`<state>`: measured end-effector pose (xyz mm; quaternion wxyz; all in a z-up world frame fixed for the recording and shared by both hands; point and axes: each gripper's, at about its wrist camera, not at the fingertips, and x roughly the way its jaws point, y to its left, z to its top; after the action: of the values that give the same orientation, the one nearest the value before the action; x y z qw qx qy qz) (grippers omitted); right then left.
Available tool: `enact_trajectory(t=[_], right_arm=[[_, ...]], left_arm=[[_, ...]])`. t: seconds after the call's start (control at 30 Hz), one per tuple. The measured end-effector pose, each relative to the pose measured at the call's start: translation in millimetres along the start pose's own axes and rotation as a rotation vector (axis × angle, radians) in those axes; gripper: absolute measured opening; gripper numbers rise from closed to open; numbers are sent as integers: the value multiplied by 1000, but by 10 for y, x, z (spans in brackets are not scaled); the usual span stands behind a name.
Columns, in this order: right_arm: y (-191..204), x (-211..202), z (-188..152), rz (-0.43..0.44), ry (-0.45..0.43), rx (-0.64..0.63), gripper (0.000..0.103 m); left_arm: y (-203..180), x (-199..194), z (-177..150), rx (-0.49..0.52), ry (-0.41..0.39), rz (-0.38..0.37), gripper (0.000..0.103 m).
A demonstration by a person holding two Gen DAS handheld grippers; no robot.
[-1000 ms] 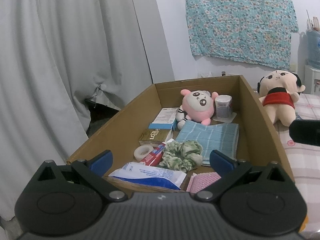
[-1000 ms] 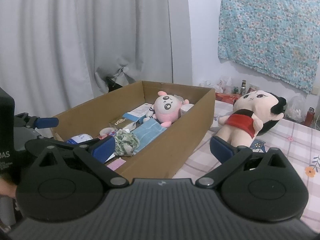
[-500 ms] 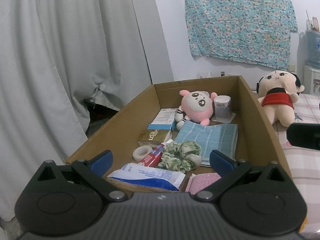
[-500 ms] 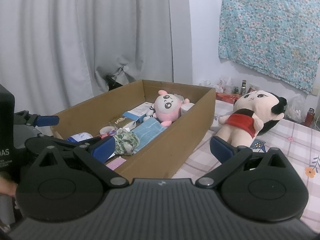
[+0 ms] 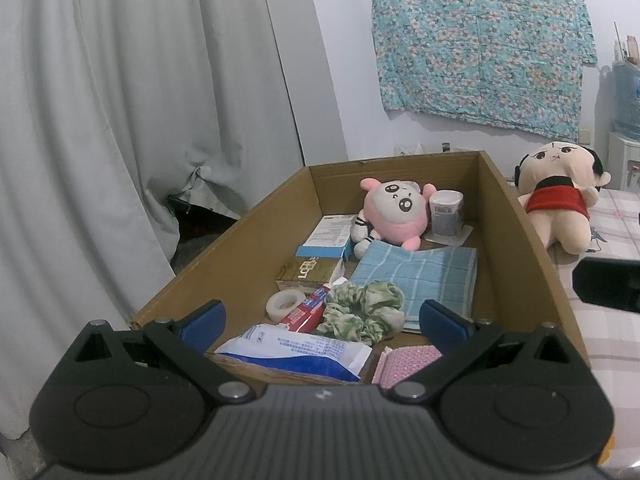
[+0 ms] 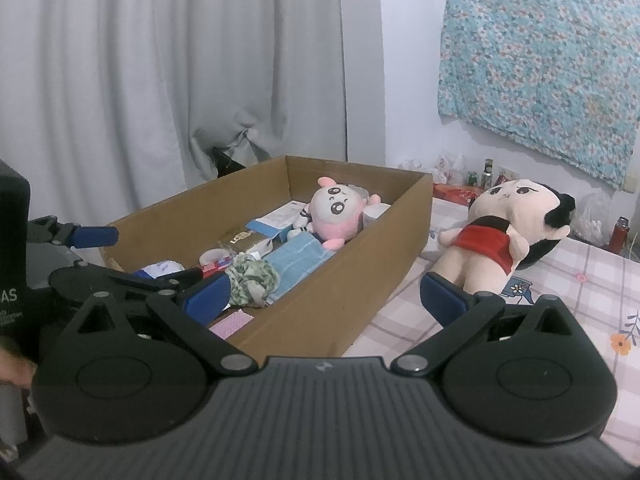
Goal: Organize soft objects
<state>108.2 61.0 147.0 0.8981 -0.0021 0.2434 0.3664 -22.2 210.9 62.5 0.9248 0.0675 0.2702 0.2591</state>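
Corrugated cardboard box (image 5: 256, 232) holds fuzzy pink plush (image 5: 394, 210), ruffled scrunchie (image 5: 362, 306); both hand-held grippers gape empty

Both grippers are held level with jaws spread wide and nothing between them, the left gripper (image 5: 322, 318) beside the right gripper (image 6: 326, 294), with what may be a fingertip (image 6: 14, 370) showing beneath the left one

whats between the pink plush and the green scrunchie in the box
The folded blue checked towel lies between the pink plush and the green scrunchie, clearest in the left wrist view. The scrunchie overlaps its near edge.
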Motion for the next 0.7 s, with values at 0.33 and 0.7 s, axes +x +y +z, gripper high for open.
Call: enact_trajectory(t=[0.33, 0.7], right_arm=[[13, 18, 9, 4, 2, -9, 102], [32, 46, 15, 9, 6, -18, 102]], left_arm=[[-12, 25, -5, 5, 1, 2, 103], [-5, 40, -6, 2, 3, 3, 103]])
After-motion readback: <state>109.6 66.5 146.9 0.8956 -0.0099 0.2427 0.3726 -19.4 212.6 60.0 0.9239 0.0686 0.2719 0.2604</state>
